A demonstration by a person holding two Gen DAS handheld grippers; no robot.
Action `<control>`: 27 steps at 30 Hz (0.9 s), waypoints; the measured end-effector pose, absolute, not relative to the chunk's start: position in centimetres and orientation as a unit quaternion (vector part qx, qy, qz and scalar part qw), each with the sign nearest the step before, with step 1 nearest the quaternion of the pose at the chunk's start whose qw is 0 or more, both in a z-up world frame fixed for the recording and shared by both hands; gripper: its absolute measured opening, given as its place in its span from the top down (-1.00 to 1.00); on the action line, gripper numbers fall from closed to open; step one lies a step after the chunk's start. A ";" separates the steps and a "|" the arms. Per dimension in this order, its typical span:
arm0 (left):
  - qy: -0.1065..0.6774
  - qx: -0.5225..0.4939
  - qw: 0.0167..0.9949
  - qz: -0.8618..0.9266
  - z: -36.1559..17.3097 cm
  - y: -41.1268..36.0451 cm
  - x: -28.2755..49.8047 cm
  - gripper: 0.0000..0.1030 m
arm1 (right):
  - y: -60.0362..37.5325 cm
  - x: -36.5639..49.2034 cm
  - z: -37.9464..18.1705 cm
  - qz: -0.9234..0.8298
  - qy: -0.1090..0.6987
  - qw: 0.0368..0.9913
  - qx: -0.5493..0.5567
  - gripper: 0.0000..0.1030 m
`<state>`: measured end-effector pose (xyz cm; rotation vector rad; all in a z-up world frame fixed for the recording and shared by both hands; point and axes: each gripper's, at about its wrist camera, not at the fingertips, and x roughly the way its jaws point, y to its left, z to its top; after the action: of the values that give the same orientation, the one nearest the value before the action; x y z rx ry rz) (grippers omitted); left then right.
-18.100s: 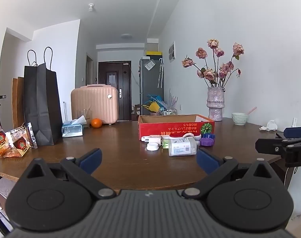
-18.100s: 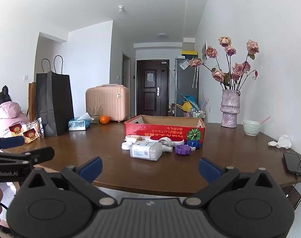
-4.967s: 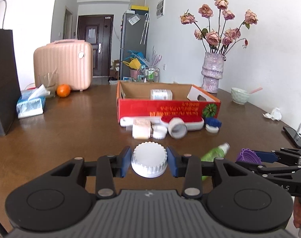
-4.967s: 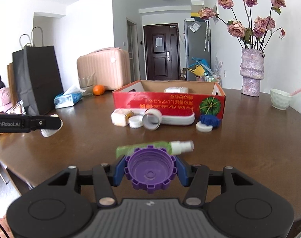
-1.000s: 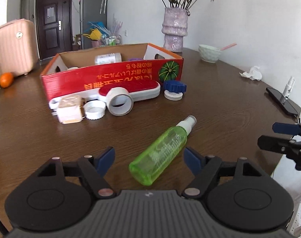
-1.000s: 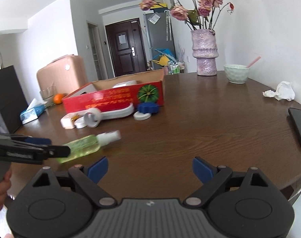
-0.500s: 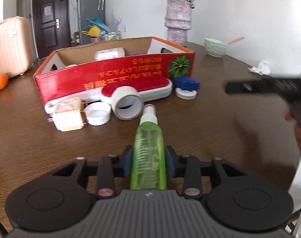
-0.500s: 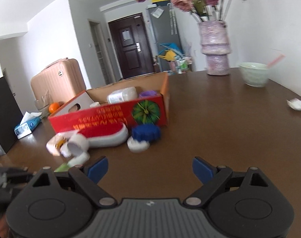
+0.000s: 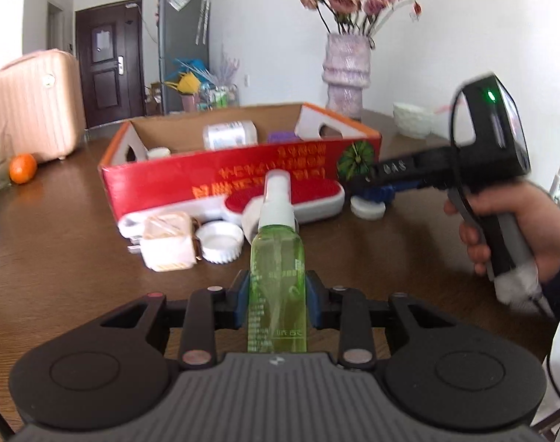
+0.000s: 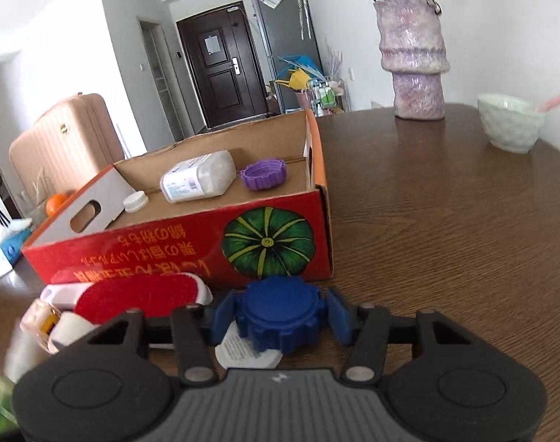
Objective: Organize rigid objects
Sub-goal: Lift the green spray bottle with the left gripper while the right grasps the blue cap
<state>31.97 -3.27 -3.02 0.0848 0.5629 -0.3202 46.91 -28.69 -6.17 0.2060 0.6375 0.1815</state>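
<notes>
Box point(image 10: 177, 243) holds three items; left gripper point(image 9: 276, 296) closing on spray bottle point(image 9: 276, 276), right gripper point(image 10: 278, 316) closing around blue cap point(image 10: 280, 313); several items remain outside.

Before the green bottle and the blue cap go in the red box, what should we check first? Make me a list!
1. Green spray bottle sits between the left gripper pads, jaws closing on it: ok.
2. Bottle points straight ahead, nozzle forward, not tilted sideways: ok.
3. Blue cap is between the right gripper pads, jaws closing: ok. Whether both pads press it yet: cannot tell.
4. White lid under the blue cap might get dragged along: cannot tell.
5. Red box has bare floor near its front wall: ok.
6. The two grippers are apart, not bumping: ok.
</notes>
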 end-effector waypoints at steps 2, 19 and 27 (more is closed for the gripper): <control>0.265 0.041 0.952 -0.148 -2.3 -2.9 31.2 0.40 | -28.8 45.9 -5.6 0.085 0.293 0.947 0.099 -0.02; 0.210 0.007 0.974 -0.084 2.5 0.3 21.5 0.40 | -27.0 27.1 -0.8 0.177 0.203 0.961 0.058 -0.02; 0.191 0.000 0.979 -0.069 3.3 0.8 18.4 0.40 | -27.1 22.8 0.2 0.183 0.180 0.965 0.055 -0.02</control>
<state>18.43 0.83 3.29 0.0008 0.3856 -0.1399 22.84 -27.10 0.23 0.1118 0.3639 0.3702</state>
